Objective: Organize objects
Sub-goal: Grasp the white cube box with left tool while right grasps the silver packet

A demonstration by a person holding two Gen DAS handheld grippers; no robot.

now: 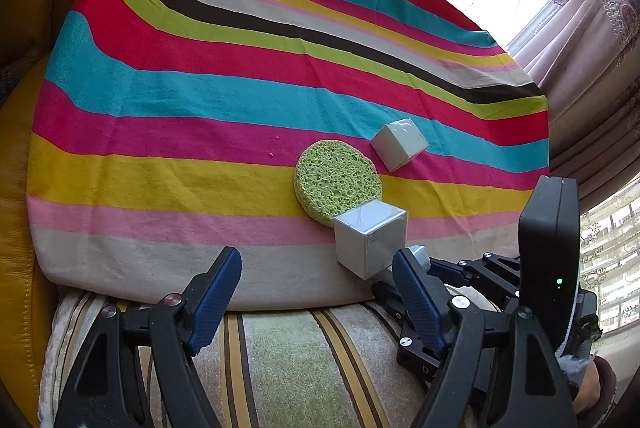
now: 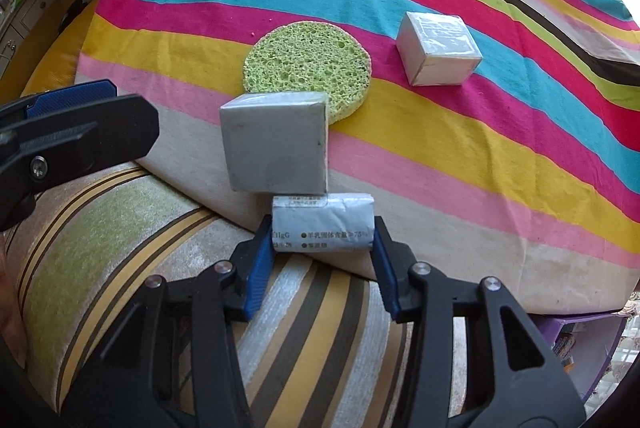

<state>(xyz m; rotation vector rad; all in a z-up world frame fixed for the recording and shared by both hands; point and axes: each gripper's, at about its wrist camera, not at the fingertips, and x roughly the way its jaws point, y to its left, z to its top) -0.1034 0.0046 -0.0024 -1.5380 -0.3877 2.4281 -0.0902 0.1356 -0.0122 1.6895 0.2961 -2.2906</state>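
Right gripper (image 2: 323,242) clamps a silver packet (image 2: 323,228) printed "IgG" and "75%".
The packet sits at the striped cloth's (image 2: 480,155) near edge, touching a grey cube (image 2: 276,141) that overlaps the green sponge (image 2: 308,61). A white box (image 2: 438,47) lies apart beyond the sponge. Left gripper (image 1: 316,292) hangs wide open, holding nothing.

Striped multicolour cloth (image 1: 200,99) spread flat over a sofa seat. Striped beige-green-brown cushion (image 2: 120,228) under its near edge. Yellow leather sofa upholstery (image 1: 16,228) at left. Patterned lace curtains (image 1: 580,7) and bright window at right. Purple box (image 2: 576,344) at lower right.
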